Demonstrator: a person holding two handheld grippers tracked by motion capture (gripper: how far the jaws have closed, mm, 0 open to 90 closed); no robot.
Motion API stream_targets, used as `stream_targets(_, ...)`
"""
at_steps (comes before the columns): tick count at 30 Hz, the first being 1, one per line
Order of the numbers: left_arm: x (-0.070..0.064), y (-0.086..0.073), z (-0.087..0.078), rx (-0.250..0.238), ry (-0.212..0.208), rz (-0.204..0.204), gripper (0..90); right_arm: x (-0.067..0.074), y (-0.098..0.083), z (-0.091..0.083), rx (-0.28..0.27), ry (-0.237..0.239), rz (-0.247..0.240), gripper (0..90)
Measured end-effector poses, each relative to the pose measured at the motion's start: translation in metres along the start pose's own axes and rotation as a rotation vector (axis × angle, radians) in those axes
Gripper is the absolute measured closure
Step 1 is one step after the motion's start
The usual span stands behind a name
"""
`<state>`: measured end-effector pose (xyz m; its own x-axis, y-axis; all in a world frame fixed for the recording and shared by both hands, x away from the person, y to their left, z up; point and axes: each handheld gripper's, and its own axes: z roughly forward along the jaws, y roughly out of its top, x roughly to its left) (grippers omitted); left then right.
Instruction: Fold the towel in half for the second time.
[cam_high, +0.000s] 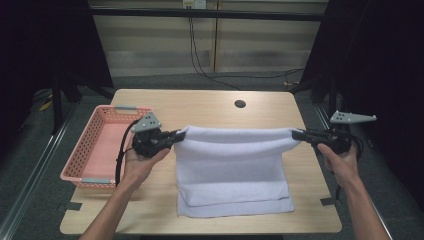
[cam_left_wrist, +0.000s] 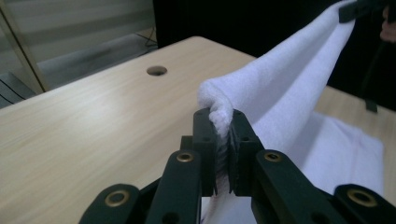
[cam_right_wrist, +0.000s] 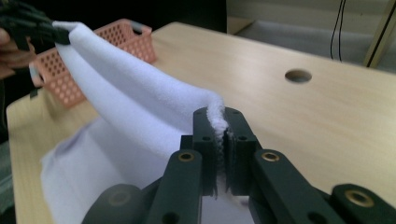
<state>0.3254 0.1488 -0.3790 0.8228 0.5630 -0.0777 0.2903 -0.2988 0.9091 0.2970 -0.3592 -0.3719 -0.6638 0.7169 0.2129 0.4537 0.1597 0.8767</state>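
Light wood table (cam_high: 150, 210): both grippers, left (cam_high: 178, 135) and right (cam_high: 296, 134), clamp towel (cam_high: 232, 165) corners, far edge lifted, near part lying folded; fold unfinished.

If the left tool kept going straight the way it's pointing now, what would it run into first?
The white towel clamped in its own jaws. The left tool points across the table toward the right tool, which holds the opposite corner, so beyond the stretched fold it would probably meet that tool.

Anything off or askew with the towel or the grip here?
Nothing stands out. The left gripper and right gripper each pinch a corner of the white towel, its lifted edge fairly level, its lower part on the table. Pink basket sits undisturbed.
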Motion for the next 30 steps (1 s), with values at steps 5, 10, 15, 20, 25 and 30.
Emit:
stream_targets(5, -0.02, -0.026, -0.005, 0.007, -0.027, 0.003, 83.4, 0.017, -0.03, -0.008, 0.032, 0.033, 0.004, 84.8)
stream_targets(10, -0.034, -0.054, -0.007, 0.061, -0.029, 0.013, 82.4, 0.028, -0.068, -0.006, 0.065, 0.067, 0.027, 83.8)
stream_targets(15, -0.039, -0.091, -0.005, 0.131, -0.064, -0.037, 81.9, 0.036, -0.106, -0.006, 0.115, 0.095, 0.063, 80.8)
stream_targets(20, -0.053, -0.11, -0.012, 0.205, -0.141, -0.008, 80.3, 0.047, -0.136, -0.014, 0.199, 0.124, 0.072, 74.9)
stream_targets(25, -0.057, -0.12, -0.027, 0.218, -0.198, -0.06, 71.3, 0.058, -0.15, -0.027, 0.234, 0.139, 0.071, 66.3)
stream_targets(30, -0.055, -0.12, -0.037, 0.182, -0.173, -0.077, 65.5, 0.062, -0.148, -0.039, 0.2, 0.082, 0.067, 64.5)
